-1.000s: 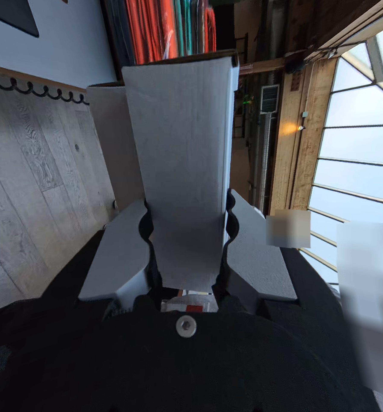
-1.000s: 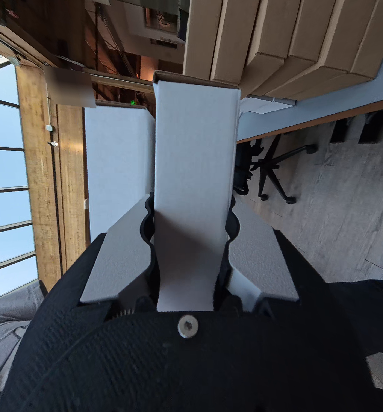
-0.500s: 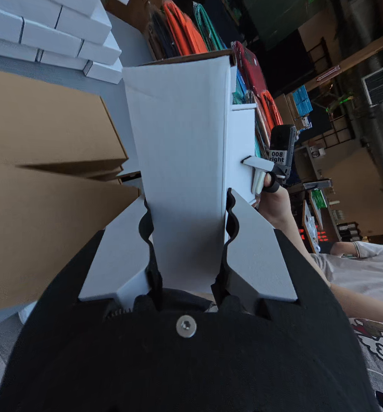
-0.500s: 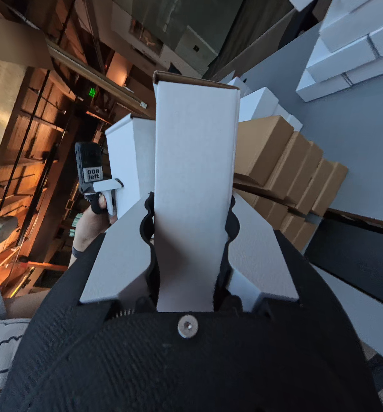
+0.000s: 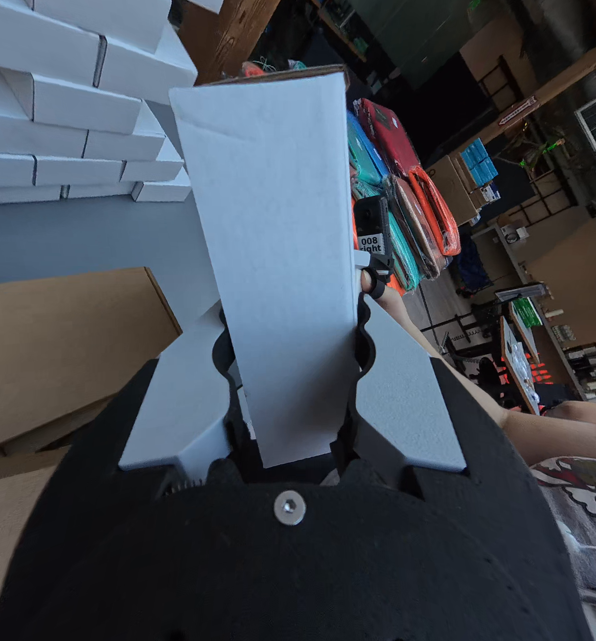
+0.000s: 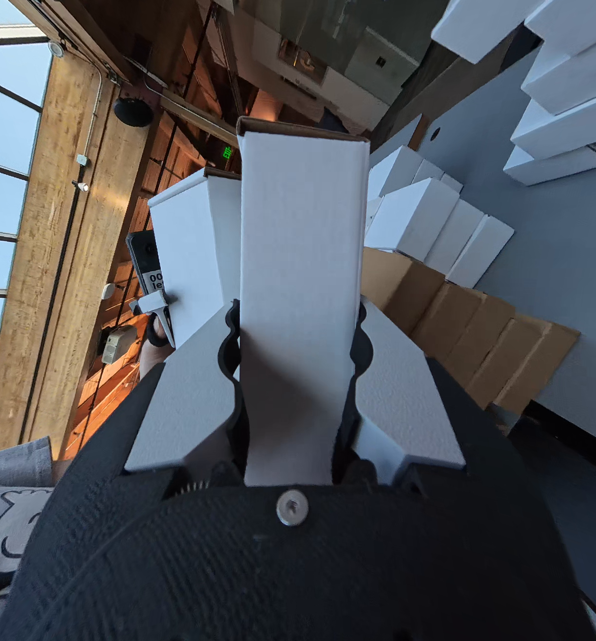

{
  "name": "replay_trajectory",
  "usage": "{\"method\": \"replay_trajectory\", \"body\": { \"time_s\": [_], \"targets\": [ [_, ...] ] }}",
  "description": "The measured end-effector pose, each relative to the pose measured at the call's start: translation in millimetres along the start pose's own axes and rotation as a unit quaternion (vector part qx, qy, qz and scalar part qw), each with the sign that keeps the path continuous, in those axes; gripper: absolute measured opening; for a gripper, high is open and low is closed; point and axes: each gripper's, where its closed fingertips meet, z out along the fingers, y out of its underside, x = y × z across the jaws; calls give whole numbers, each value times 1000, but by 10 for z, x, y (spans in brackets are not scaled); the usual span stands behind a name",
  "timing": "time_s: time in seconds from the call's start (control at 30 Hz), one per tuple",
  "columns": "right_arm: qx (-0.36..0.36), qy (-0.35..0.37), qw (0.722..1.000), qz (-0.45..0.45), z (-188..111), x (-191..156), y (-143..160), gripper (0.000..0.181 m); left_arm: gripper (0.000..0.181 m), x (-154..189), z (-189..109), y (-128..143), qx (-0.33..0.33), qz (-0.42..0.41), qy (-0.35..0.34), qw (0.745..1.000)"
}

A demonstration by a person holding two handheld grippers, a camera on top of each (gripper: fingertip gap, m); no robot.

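While both views tilt hard sideways, the left gripper [image 5: 291,350] clamps a white box [image 5: 272,242] between its fingers, the box slightly askew with a gap at the left pad and its right edge against the other pad. The right gripper [image 6: 296,350] is closed on the same box's other flap [image 6: 300,277], which sits snug between both pads and runs straight ahead to its brown cut edge. Each gripper shows in the other's view, just beside the box: the right one with a person's hand [image 5: 376,288] and forearm, the left one at the box's far panel [image 6: 192,256].

Behind lies a grey table [image 5: 81,232] with an orange-brown edge, carrying stacked white boxes [image 5: 64,114] and a row of flat brown cartons [image 6: 463,333]. More white boxes [image 6: 428,222] sit past the cartons. Farther off in the left view stand bundles of red, orange and teal packages [image 5: 411,208], shelves and desks. The right view shows timber posts [image 6: 71,242], large windows [image 6: 1,138] with pale sky, and wooden ceiling beams.
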Motion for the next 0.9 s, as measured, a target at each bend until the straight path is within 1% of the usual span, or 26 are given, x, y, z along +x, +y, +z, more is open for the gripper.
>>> {"method": "replay_trajectory", "body": {
  "time_s": [0.07, 0.13, 0.2, 0.27, 0.33, 0.43, 0.5, 0.57, 0.67, 0.73, 0.8, 0.9],
  "targets": [
    [-16, -5, 1000, 17, -77, 104, -5, 64, 69, -25, 100, 40, 13, -41, 9, 999],
    [-15, -28, 998, 46, -168, 123, -83, 64, 68, -67, 144, 0, 43, -98, 35, 994],
    [-2, -29, 997, 73, -296, 185, -243, 63, 68, -154, 124, -105, 74, -143, 69, 985],
    [7, -29, 995, 94, -444, 213, -474, 63, 68, -328, 51, -253, 91, -184, 95, 974],
    [23, -24, 994, 105, -591, 236, -818, 63, 68, -567, -53, -496, 107, -217, 118, 963],
    [68, 6, 991, 113, -778, 329, -1489, 63, 68, -992, -164, -946, 104, -264, 159, 946],
    [108, 4, 985, 138, -850, 388, -1931, 63, 68, -1254, -201, -1283, 102, -282, 190, 935],
    [137, -6, 975, 174, -874, 449, -2266, 63, 68, -1477, -203, -1578, 100, -296, 213, 926],
    [166, 3, 965, 202, -878, 575, -2622, 63, 68, -1674, -169, -1919, 96, -317, 241, 912],
    [176, -4, 960, 216, -860, 599, -2797, 63, 68, -1749, -122, -2082, 94, -331, 250, 905],
    [173, -13, 958, 229, -815, 593, -2946, 63, 68, -1819, -70, -2239, 99, -336, 252, 902],
    [153, -22, 963, 221, -700, 557, -3164, 63, 68, -1903, -24, -2462, 115, -330, 246, 904]
  ]
}}
